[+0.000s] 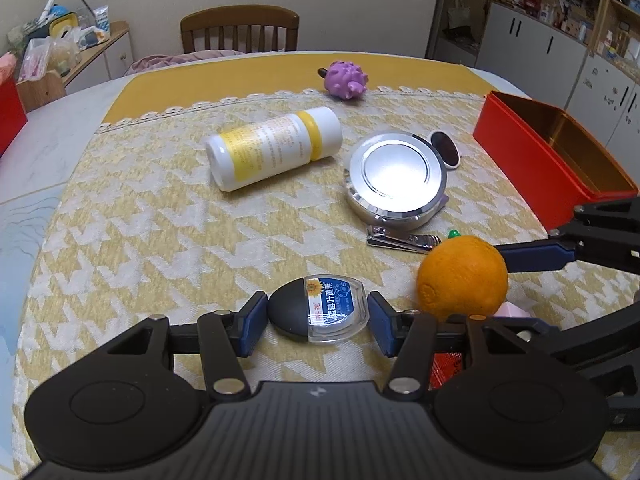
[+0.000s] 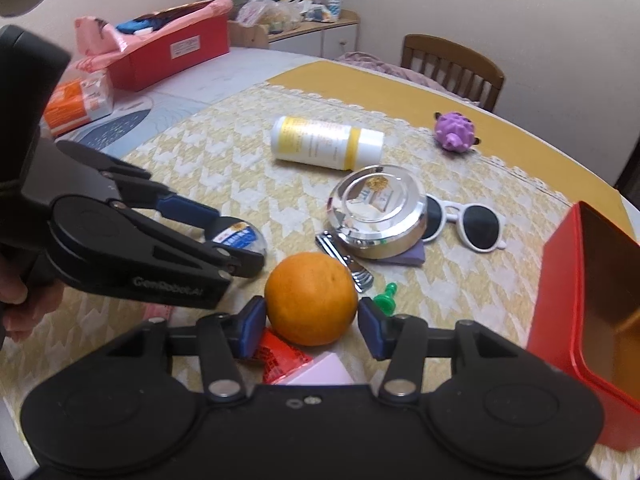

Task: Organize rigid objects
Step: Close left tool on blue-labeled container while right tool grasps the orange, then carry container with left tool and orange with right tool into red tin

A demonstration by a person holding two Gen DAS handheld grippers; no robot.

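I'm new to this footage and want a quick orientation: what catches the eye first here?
An orange sits between the fingers of the right gripper, near the table's front edge. Beside it, the left gripper closes around a small black and clear case. An open red box waits at the right.
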